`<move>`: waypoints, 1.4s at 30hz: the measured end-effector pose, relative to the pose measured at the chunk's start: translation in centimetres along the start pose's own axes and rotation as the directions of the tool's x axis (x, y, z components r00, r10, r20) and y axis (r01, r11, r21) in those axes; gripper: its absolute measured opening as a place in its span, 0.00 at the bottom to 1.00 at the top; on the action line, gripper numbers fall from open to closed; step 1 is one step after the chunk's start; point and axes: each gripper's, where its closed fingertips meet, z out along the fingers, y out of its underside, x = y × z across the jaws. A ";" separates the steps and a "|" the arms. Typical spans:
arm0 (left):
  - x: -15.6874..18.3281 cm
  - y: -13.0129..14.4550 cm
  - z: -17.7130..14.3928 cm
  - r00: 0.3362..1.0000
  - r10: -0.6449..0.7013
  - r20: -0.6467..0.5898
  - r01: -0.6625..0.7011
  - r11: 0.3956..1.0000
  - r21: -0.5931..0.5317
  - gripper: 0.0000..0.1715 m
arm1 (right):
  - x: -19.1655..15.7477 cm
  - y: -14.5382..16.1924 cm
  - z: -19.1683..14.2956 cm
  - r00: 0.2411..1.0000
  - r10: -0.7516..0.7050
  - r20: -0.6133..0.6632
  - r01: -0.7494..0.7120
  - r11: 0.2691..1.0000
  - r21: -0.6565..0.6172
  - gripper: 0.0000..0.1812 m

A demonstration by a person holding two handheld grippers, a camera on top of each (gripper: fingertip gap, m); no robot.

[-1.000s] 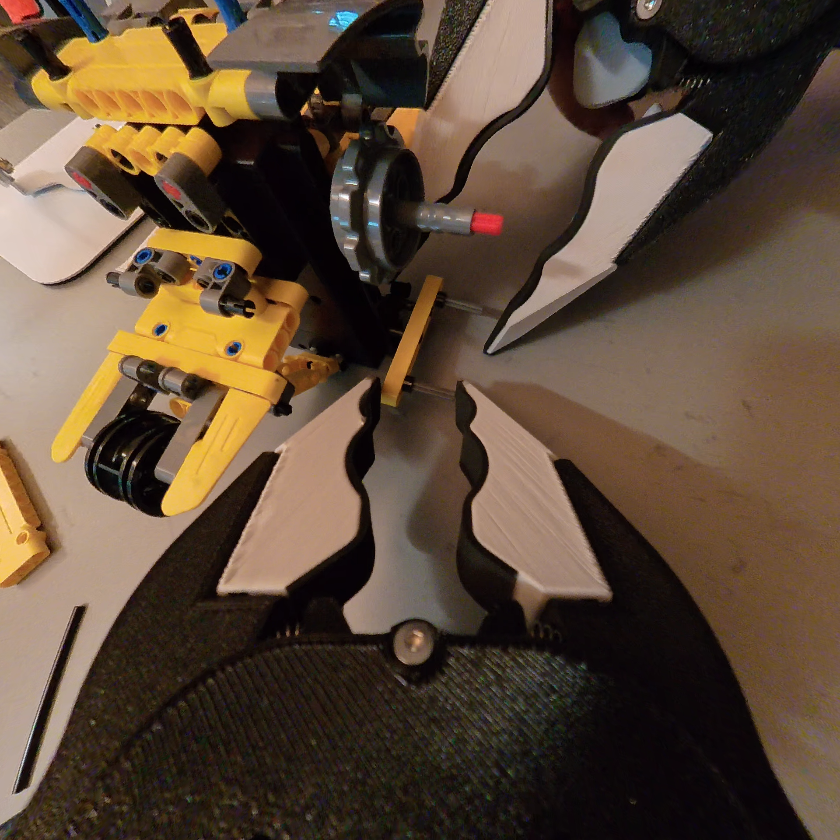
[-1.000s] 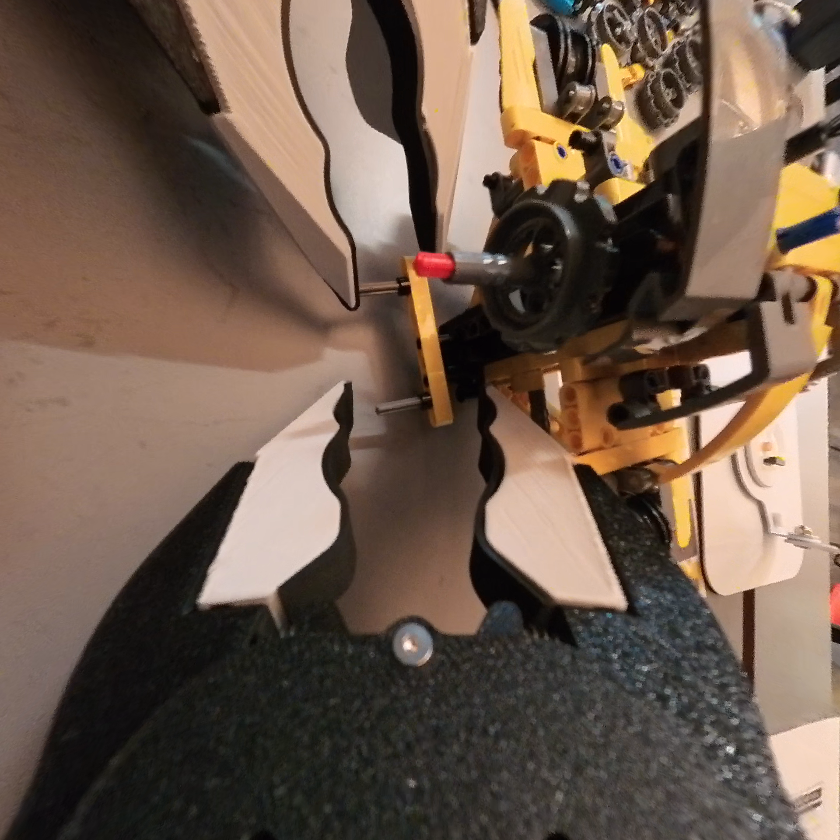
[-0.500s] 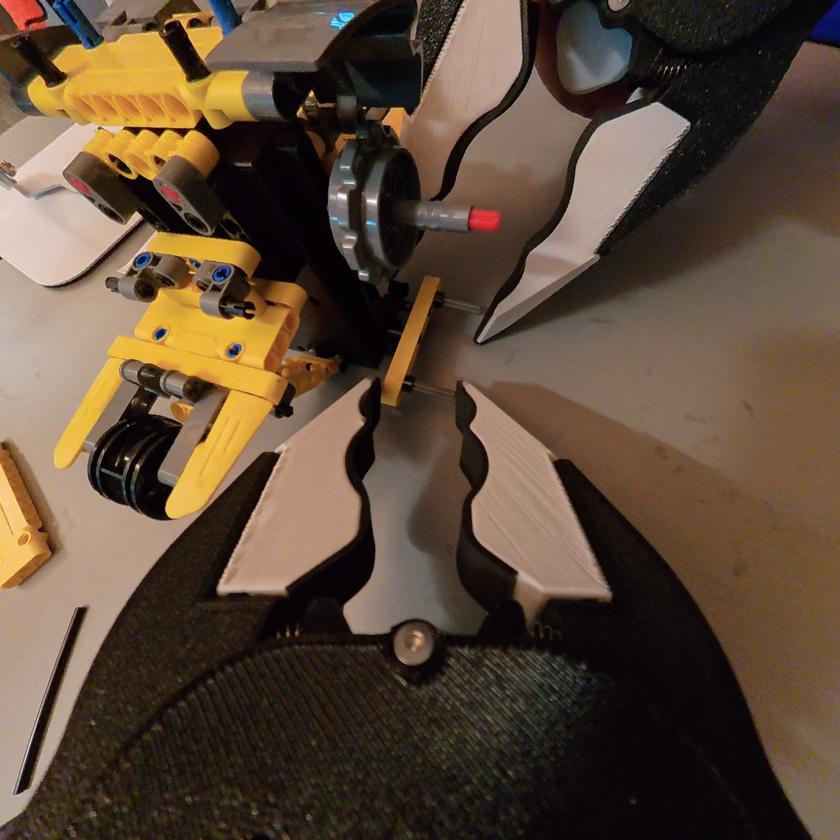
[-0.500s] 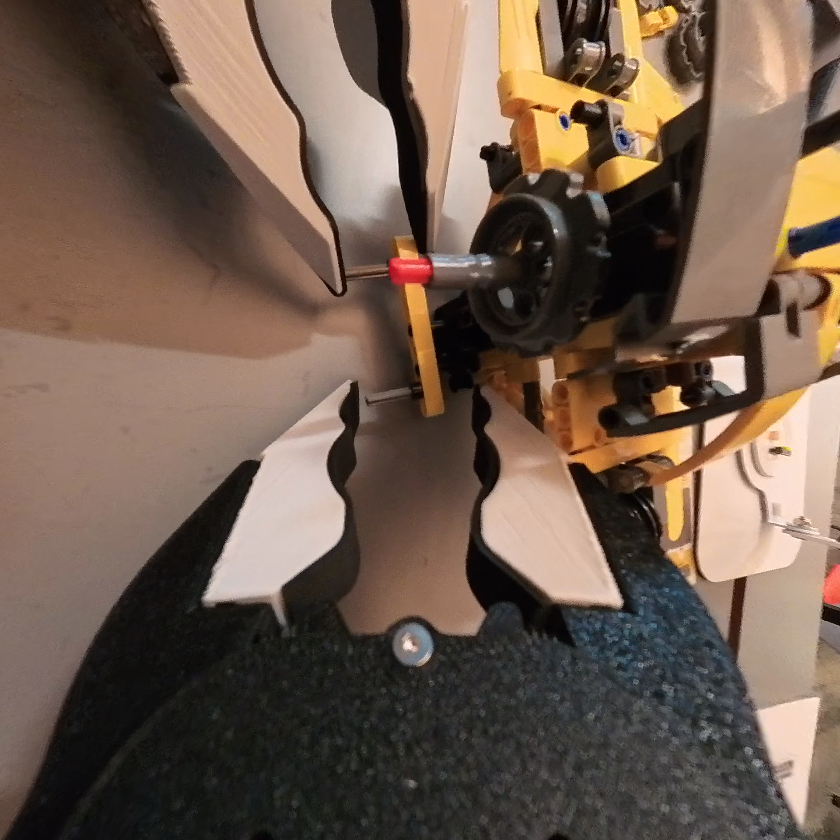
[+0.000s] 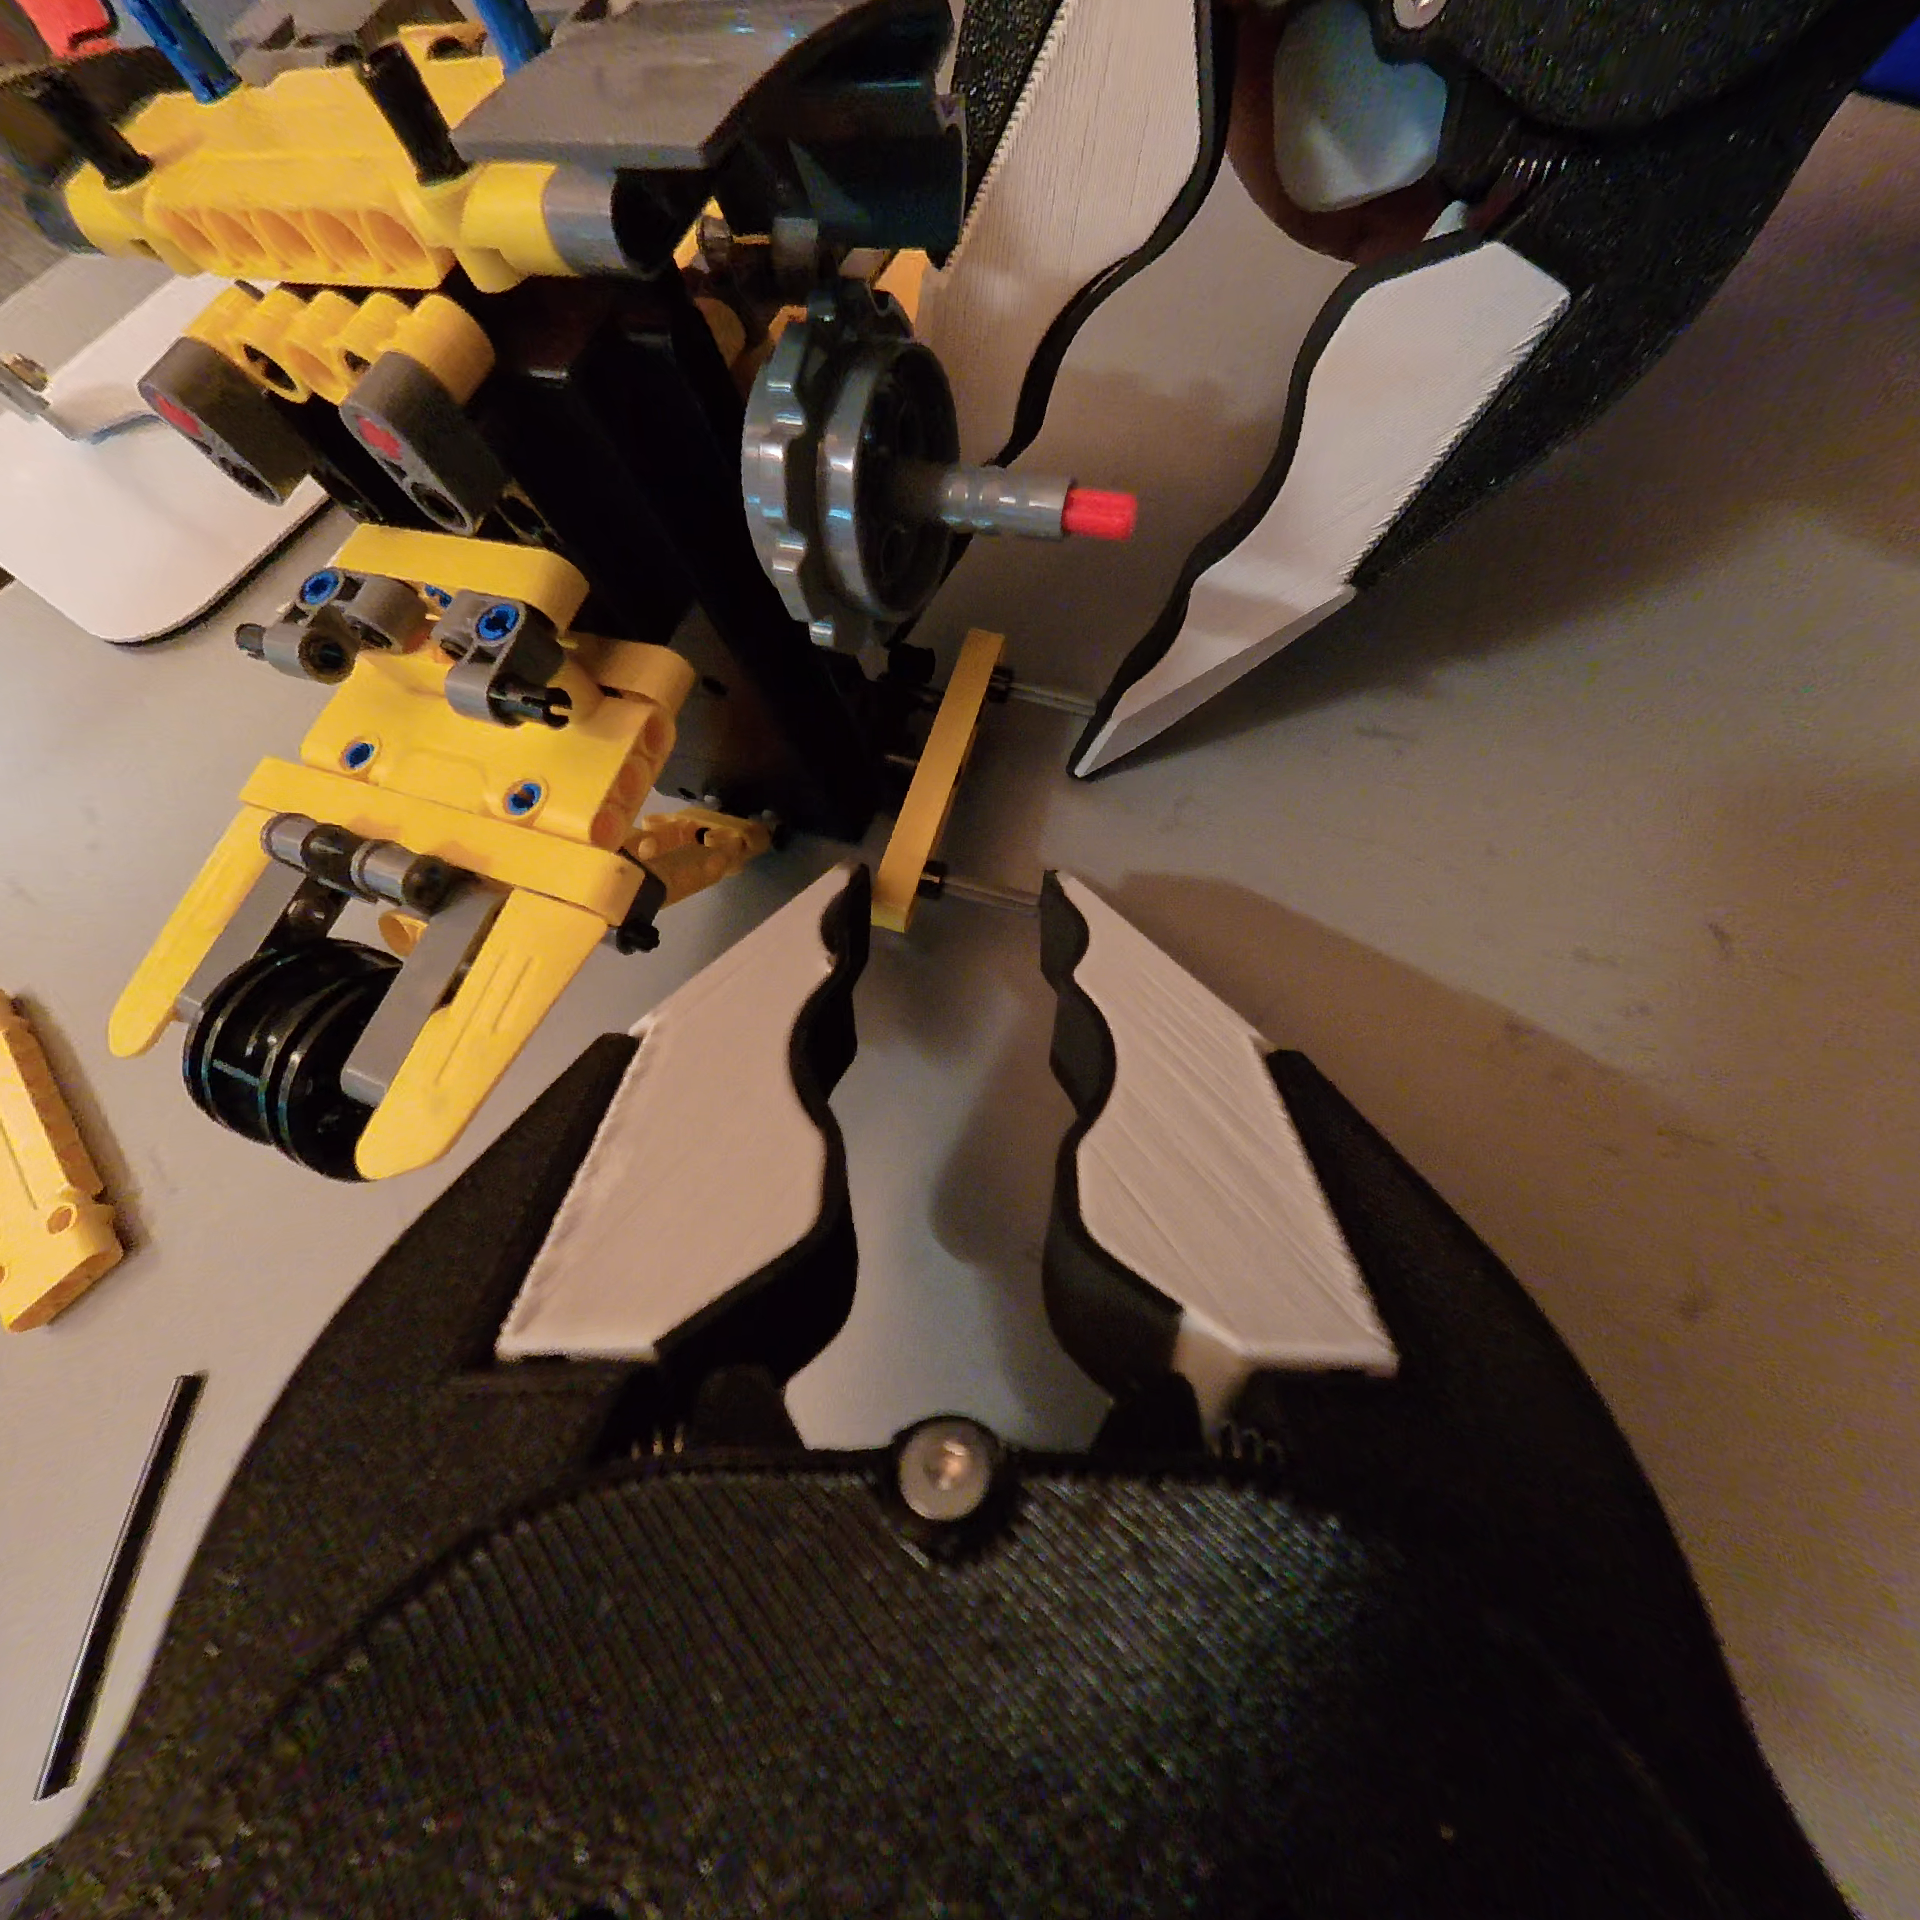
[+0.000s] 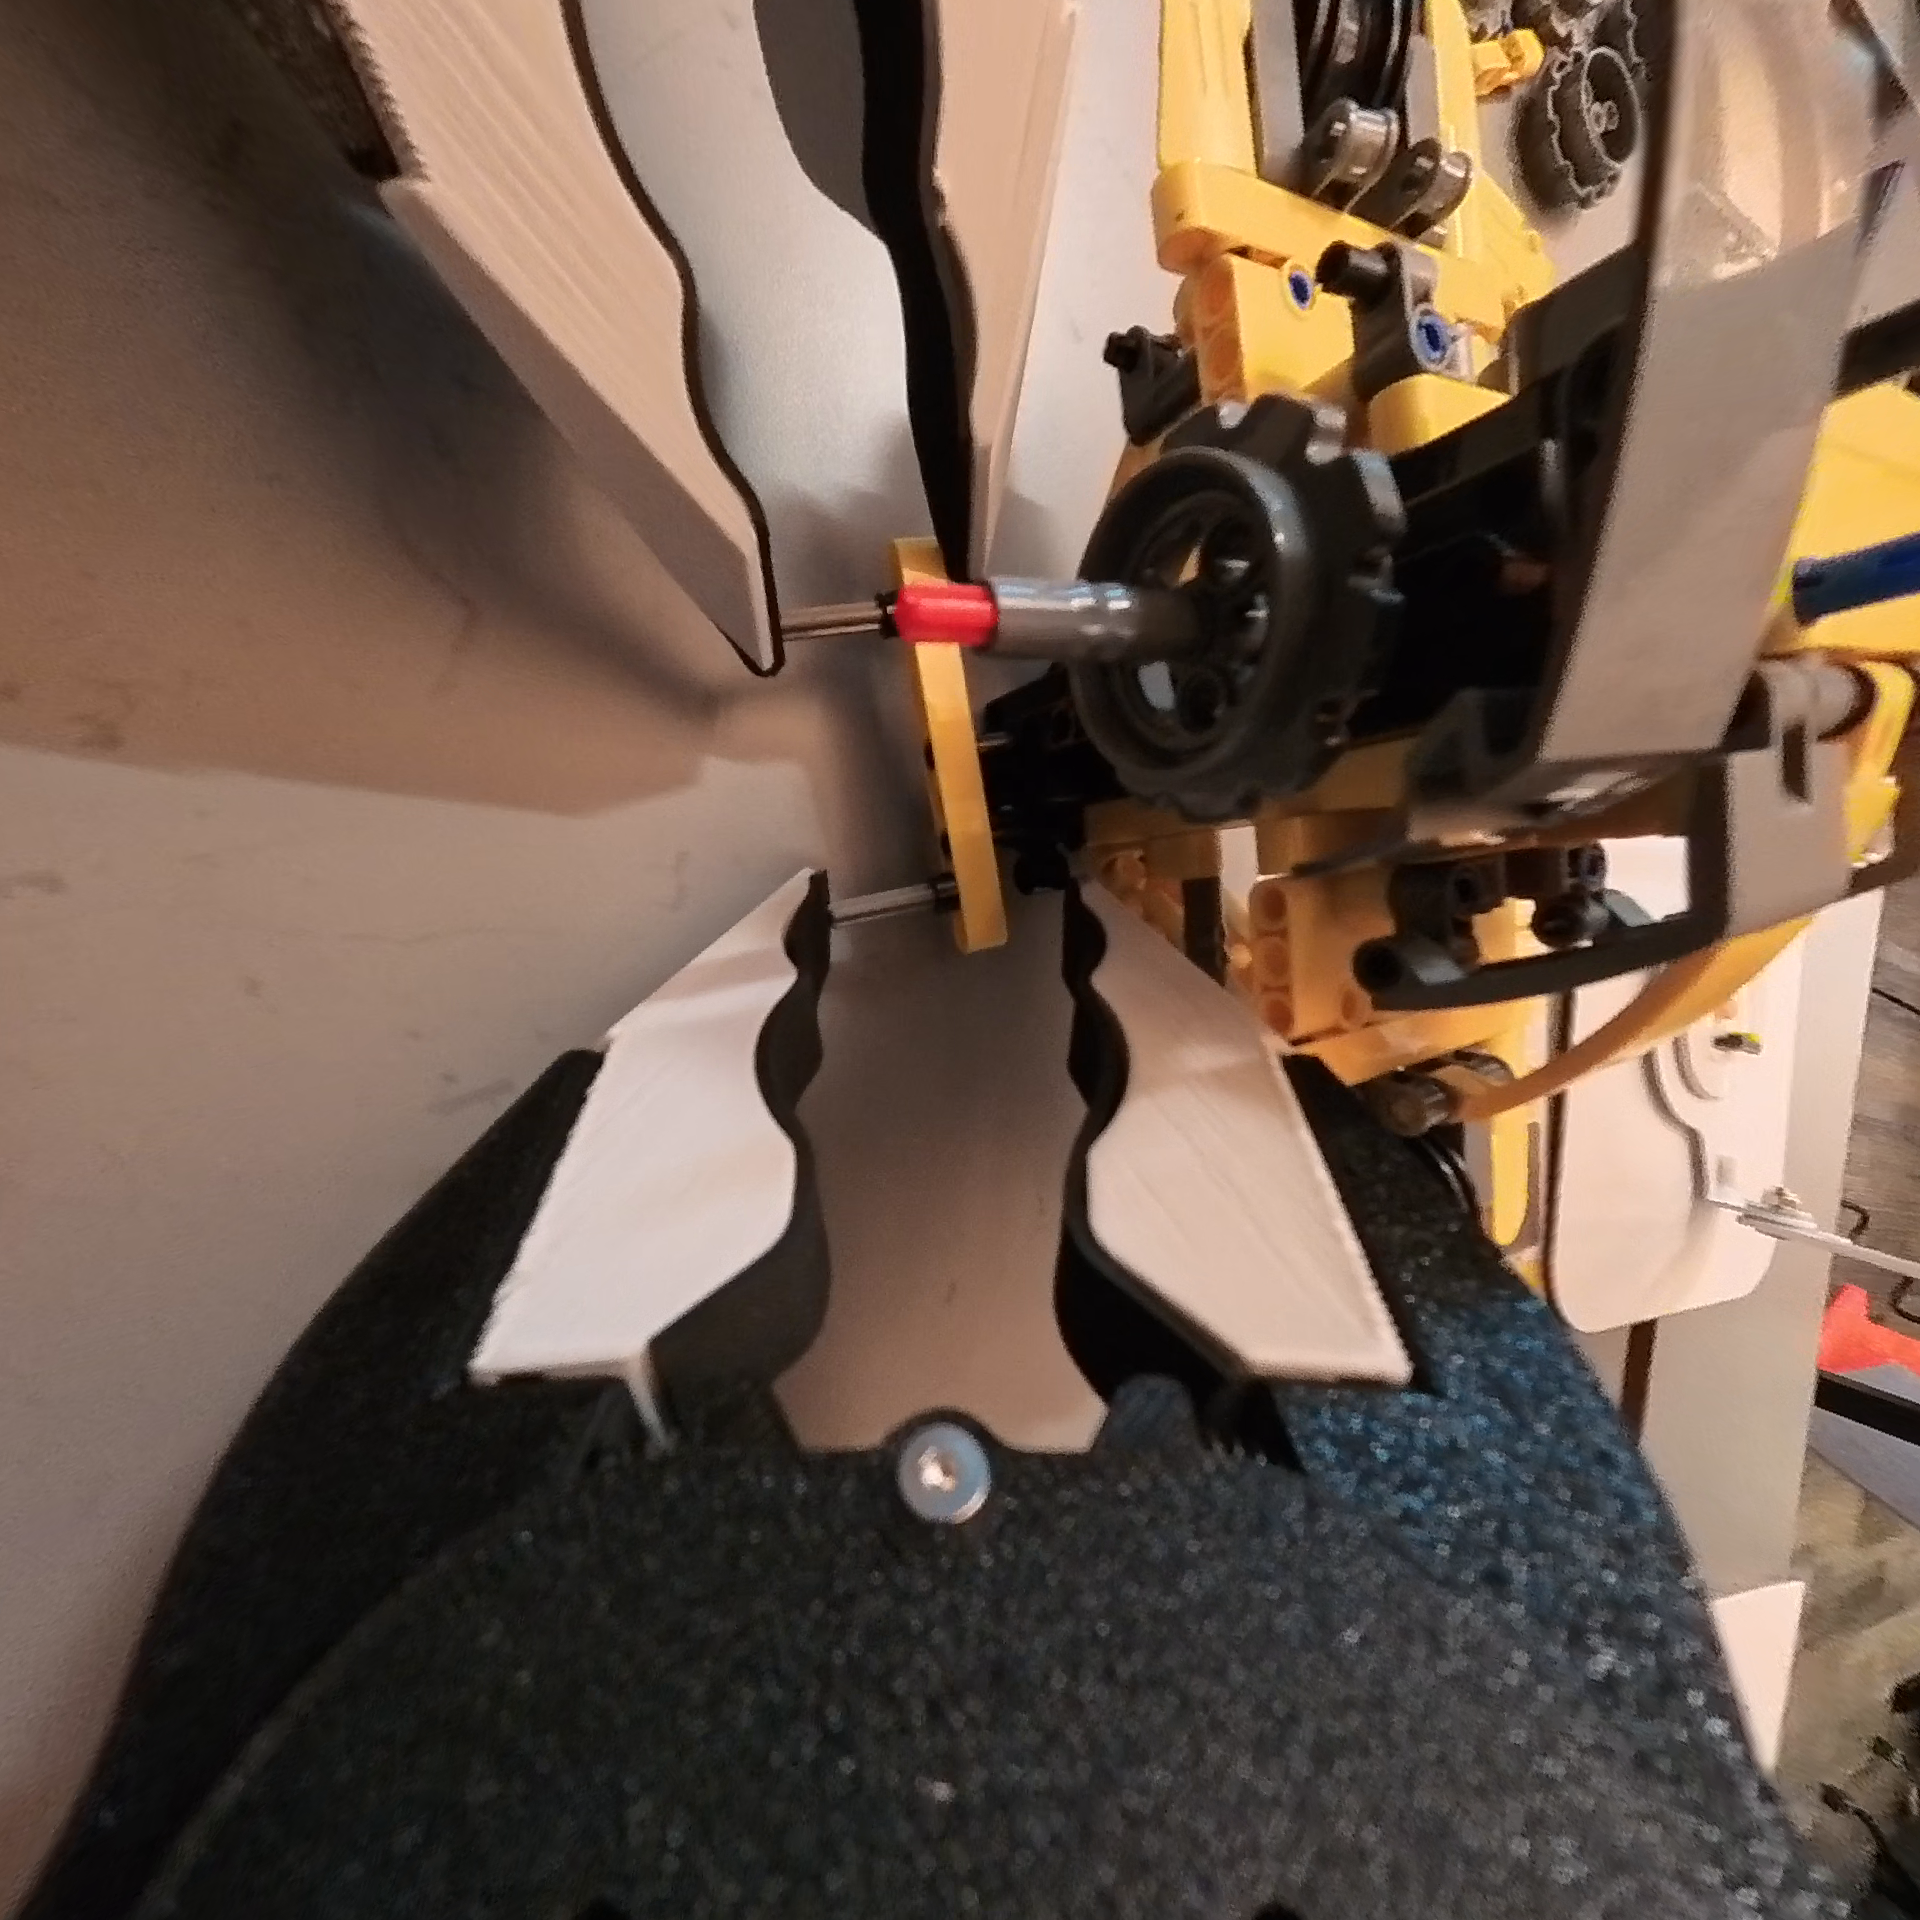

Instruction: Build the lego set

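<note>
A yellow and black building-block vehicle model (image 5: 468, 727) stands on the grey table (image 5: 1455, 1039). At its side, a short yellow beam (image 5: 940, 779) with a thin pin at each end sits under a grey toothed wheel (image 5: 852, 499) on a red-tipped axle (image 5: 1096, 512). My left gripper (image 5: 951, 894) pinches the beam's near end, one fingertip behind the beam and the other on the pin's end. My right gripper (image 6: 940, 904) pinches the beam's other end (image 6: 961, 748) the same way. Its outer finger (image 5: 1195, 665) touches the far pin in the left wrist view.
A loose yellow block piece (image 5: 47, 1195) and a thin black rod (image 5: 114, 1590) lie on the table at the left. A white plate (image 5: 135, 540) lies behind the model. Several black gears (image 6: 1579, 114) lie beyond it. The left gripper's tips are roughly 5 centimeters from the right gripper's.
My right gripper has narrowed slightly and moved in until its outer fingertip meets the pin's end. My left gripper and the model have stayed in place.
</note>
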 end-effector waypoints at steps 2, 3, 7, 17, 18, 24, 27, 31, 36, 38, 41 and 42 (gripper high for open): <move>0.0 -0.1 -0.1 1.000 -0.004 -0.001 0.004 1.000 0.004 0.18 | 0.0 0.0 0.0 1.000 0.005 0.002 -0.005 1.000 0.001 0.24; 0.0 -0.1 -0.1 1.000 -0.005 -0.002 0.005 1.000 0.008 0.18 | 0.0 0.0 0.0 1.000 0.005 0.002 -0.005 1.000 0.001 0.24; 0.0 -0.5 -0.3 1.000 -0.011 -0.003 0.011 1.000 0.029 0.18 | 0.1 -0.1 0.1 1.000 0.008 0.000 -0.008 1.000 -0.002 0.24; -0.3 0.0 -0.2 0.998 -0.058 -0.018 0.058 0.998 0.004 0.18 | 0.1 -0.2 0.1 1.000 0.023 0.006 -0.023 1.000 -0.014 0.24; -0.3 0.0 -0.2 0.998 -0.058 -0.018 0.058 0.998 0.003 0.18 | 0.1 -0.2 0.1 1.000 0.024 0.006 -0.023 1.000 -0.014 0.24; -0.3 0.1 -0.1 0.997 -0.068 -0.021 0.068 0.998 -0.007 0.18 | 0.1 -0.2 0.2 1.000 0.027 0.010 -0.027 1.000 -0.013 0.24; -0.4 0.2 0.0 0.997 -0.076 -0.024 0.076 0.997 -0.013 0.18 | 0.1 -0.2 0.2 1.000 0.027 0.010 -0.027 1.000 -0.015 0.24; -0.4 0.2 0.0 0.996 -0.080 -0.027 0.080 0.997 -0.012 0.18 | 0.1 -0.3 0.2 1.000 0.027 0.008 -0.027 0.999 -0.017 0.24; -0.5 0.3 0.1 0.996 -0.085 -0.021 0.085 0.996 -0.018 0.18 | 0.2 -0.3 0.2 1.000 0.027 0.005 -0.027 0.999 -0.016 0.24; -0.6 0.3 0.0 0.995 -0.102 -0.022 0.101 0.995 -0.016 0.17 | 0.2 -0.3 0.2 1.000 0.028 -0.001 -0.028 0.999 -0.016 0.24; -0.9 -0.1 -0.4 0.995 -0.104 -0.015 0.104 0.994 0.020 0.05 | 0.1 -0.6 0.3 1.000 0.006 -0.012 -0.006 1.000 -0.008 0.23; -1.0 -0.2 -0.5 0.994 -0.107 -0.017 0.108 0.994 0.028 0.05 | 0.1 -0.6 0.3 1.000 0.001 -0.017 -0.001 1.000 -0.010 0.23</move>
